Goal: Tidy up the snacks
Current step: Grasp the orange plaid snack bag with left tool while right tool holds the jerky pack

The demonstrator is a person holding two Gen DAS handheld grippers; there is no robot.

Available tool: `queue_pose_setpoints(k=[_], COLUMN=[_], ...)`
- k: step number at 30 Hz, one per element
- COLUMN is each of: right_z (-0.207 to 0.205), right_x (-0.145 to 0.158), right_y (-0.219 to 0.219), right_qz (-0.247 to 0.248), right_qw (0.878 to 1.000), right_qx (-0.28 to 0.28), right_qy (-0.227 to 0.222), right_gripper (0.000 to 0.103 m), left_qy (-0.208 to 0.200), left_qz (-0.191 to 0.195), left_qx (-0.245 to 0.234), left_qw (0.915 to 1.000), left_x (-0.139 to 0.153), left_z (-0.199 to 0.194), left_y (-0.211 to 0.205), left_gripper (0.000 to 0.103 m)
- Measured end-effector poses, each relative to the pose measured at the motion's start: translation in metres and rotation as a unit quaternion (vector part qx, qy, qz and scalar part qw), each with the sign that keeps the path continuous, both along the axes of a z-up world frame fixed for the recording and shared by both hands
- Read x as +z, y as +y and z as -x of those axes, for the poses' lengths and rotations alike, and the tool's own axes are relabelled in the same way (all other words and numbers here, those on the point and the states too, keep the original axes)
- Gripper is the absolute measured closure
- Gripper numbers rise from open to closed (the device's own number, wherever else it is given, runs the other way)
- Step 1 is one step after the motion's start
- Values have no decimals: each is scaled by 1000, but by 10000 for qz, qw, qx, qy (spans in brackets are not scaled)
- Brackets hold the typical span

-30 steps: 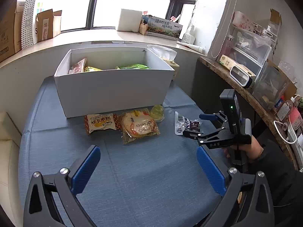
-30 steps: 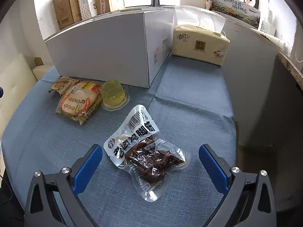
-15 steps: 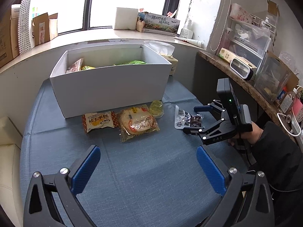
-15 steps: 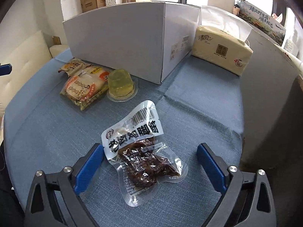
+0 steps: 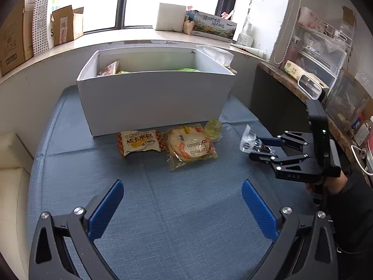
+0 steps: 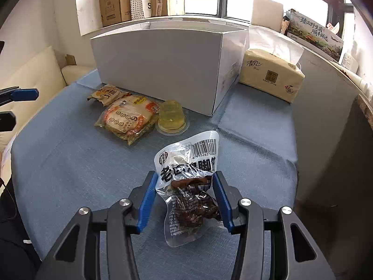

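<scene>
My right gripper is closing its jaws, and both blue pads press the sides of a clear pouch of dark meat snack. In the left wrist view the pouch tilts up off the blue cloth in that gripper. My left gripper is open with nothing between its fingers, over bare cloth in front of the snacks. An orange corn cake packet, a round cracker packet and a yellow jelly cup lie along the front wall of the white box, which holds other packets.
A tissue pack stands right of the box. A dark ledge with plastic containers runs along the right side. A cream cushion borders the table on the left. Cardboard boxes line the window sill behind.
The right jaws have gone from wide open around the flat pouch to pressed on it, and the pouch has bunched and tipped up off the cloth. The left gripper stays open.
</scene>
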State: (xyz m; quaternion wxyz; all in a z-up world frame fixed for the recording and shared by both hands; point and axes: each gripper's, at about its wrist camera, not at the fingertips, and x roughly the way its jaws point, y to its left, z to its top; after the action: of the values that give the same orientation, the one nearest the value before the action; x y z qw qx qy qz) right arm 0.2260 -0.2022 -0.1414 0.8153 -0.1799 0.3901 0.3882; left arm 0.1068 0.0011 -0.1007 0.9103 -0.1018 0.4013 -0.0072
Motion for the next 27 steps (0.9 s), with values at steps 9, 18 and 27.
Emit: queue_pose_setpoints(k=[9,18,27], right_z=[40,80,79], right_x=[41,63,51], right_y=[-2,-5,-10], right_qz=[-492,-956,-1011], right_qw=[9969,9935,9916], right_qx=[-617,-615,-756], right_qy=[24,12,275], right_gripper=[50,50,50], left_qy=[206,595,891], left_qz=[-106,-565,-646], left_qx=[606,789,909], left_qw=[9979,9935,9898], left_x=[-26,-61,-88], left_z=[-44,-112,-134], left_y=[45,52,53], left_gripper=[0,0,0])
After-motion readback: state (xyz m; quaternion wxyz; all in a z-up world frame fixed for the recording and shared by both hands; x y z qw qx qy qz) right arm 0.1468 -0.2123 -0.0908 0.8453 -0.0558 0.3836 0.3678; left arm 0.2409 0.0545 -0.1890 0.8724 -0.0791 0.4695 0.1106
